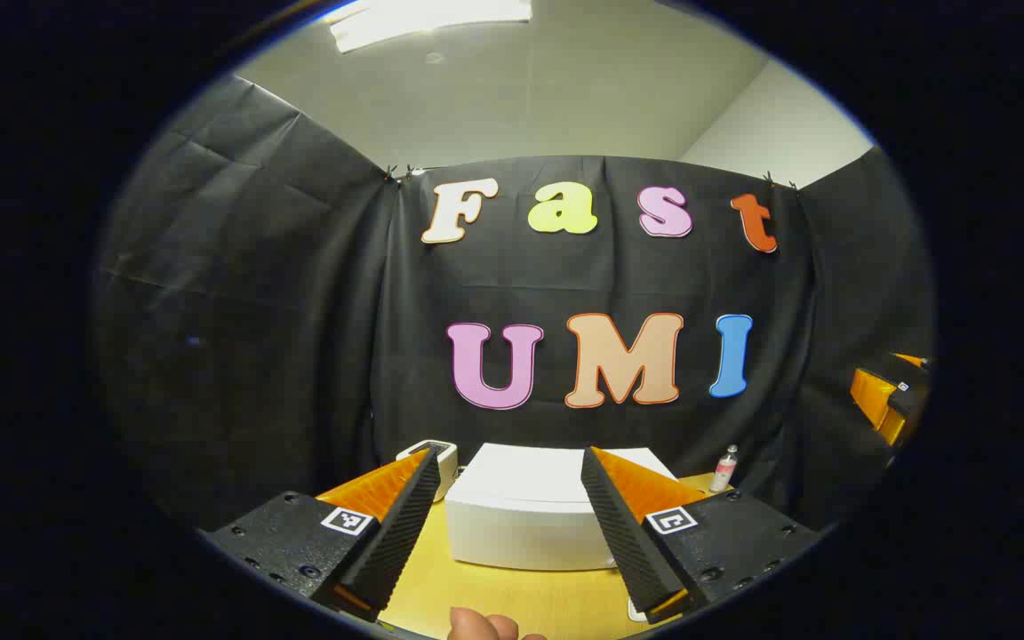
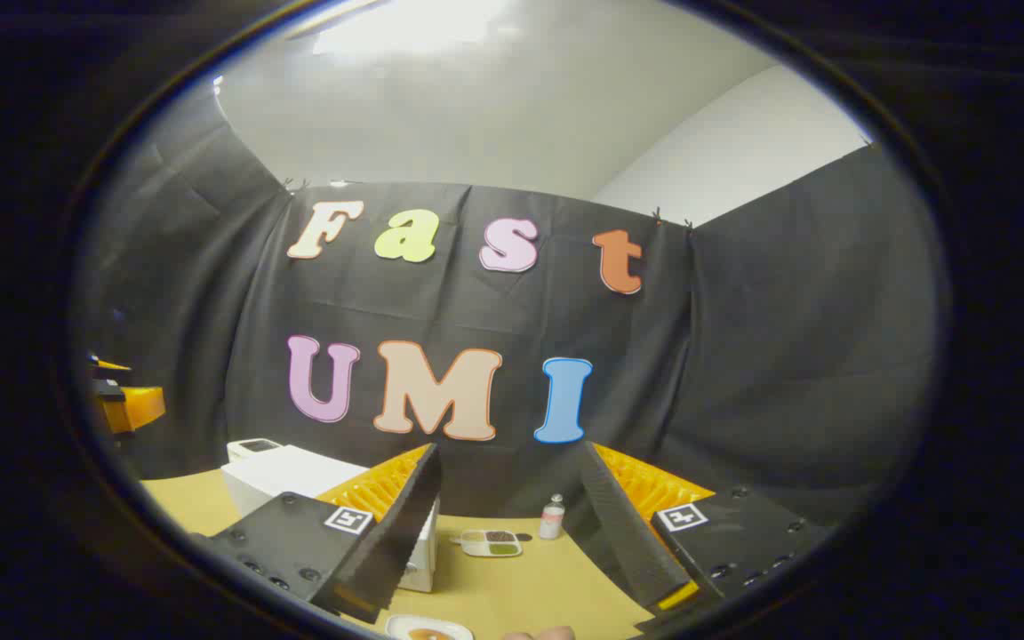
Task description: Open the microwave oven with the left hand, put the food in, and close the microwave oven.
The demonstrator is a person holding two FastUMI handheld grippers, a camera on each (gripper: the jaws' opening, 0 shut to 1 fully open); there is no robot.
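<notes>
The boxy white microwave oven (image 1: 530, 516) sits shut on the yellow wooden table (image 1: 512, 596) straight ahead of your left gripper (image 1: 512, 533), framed between its widely parted, empty fingers; it looks rigid and heavy enough to stay put, so hook the door's edge, though no handle is discernible. Your right gripper (image 2: 512, 533) is likewise spread and empty, the small white plate of food (image 2: 428, 629), likely light and slippery, just below it.

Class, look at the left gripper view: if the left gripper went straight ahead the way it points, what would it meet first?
Most likely the white box-shaped microwave oven on the yellow table: it sits centred between the open left gripper's fingers. How far off is unclear.
</notes>
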